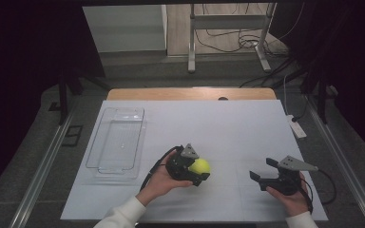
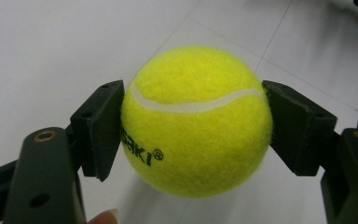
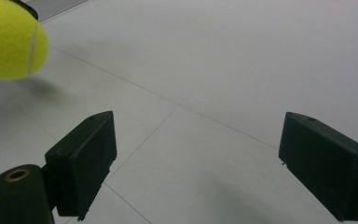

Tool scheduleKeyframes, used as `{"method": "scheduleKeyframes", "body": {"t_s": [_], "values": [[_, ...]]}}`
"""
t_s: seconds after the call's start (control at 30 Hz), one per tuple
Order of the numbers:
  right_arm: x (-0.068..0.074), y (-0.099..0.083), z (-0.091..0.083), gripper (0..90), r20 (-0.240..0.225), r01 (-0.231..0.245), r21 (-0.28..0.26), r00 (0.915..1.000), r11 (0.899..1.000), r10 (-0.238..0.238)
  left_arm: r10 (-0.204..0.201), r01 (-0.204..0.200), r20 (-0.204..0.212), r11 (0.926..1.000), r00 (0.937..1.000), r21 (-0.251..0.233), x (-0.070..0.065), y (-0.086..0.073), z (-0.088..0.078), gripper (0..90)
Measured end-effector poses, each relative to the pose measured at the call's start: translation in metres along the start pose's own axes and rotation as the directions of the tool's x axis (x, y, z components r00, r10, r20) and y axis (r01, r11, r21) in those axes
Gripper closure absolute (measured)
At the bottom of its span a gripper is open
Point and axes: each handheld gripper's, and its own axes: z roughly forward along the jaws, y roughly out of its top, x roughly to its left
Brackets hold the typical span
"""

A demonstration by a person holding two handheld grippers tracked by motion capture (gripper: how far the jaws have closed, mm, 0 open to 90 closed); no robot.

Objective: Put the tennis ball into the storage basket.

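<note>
Clamping from both sides, the left gripper (image 1: 197, 172) is holding the fuzzy yellow tennis ball (image 1: 200, 166), and in the left gripper view both black pads (image 2: 103, 126) are being pressed flat against the ball (image 2: 196, 121) at its widest part. From the shadow under it in the right gripper view, the ball (image 3: 10, 39) is judged to be hanging just clear of the white sheet covering the table (image 1: 228, 128), near the person's edge and slightly left of centre. Farther right, the right gripper (image 1: 262, 175) is being held low over the sheet with its jaws spread wide and nothing between them (image 3: 193, 163). Beyond the ball, toward the left edge of the sheet, a clear rectangular plastic tray (image 1: 117, 142) is lying empty. The step in hand is judged to be the pick-up, with the grip already made. For the next move, the ball is probably being taken up and over to the tray; that calls for the squeeze being kept firm, the near rim being cleared, and the jaws being let go only once the ball is low inside the tray, since a round ball is likely to roll or bounce
</note>
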Motion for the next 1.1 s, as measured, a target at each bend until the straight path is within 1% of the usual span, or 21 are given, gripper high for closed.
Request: {"method": "scheduleKeyframes", "body": {"t_s": [0.43, 0.63, 0.9, 1.1], "values": [[0.0, 0.0, 0.0, 11.2, 0.0, 0.002, -0.001, 1.0, 1.0, -0.002, -0.008, 0.006, -0.03, 0.9976, 0.9995, -0.069, 0.006, 0.004, -0.021, 26.7], [0.0, 0.0, 0.0, 11.3, 0.002, 0.002, -0.001, 1.0, 1.0, -0.002, 0.004, -0.008, -0.043, 0.9961, 0.9991, -0.088, 0.008, 0.006, -0.027, 26.7], [0.0, 0.0, 0.0, 11.2, 0.002, 0.002, -0.001, 1.0, 1.0, -0.002, -0.007, -0.001, -0.063, 0.9924, 0.998, -0.123, 0.012, 0.007, -0.037, 26.6], [0.0, 0.0, 0.0, 11.2, 0.002, 0.003, 0.0, 1.0, 1.0, -0.003, -0.024, 0.013, -0.076, 0.9887, 0.9968, -0.149, 0.014, 0.008, -0.045, 26.7]]}}
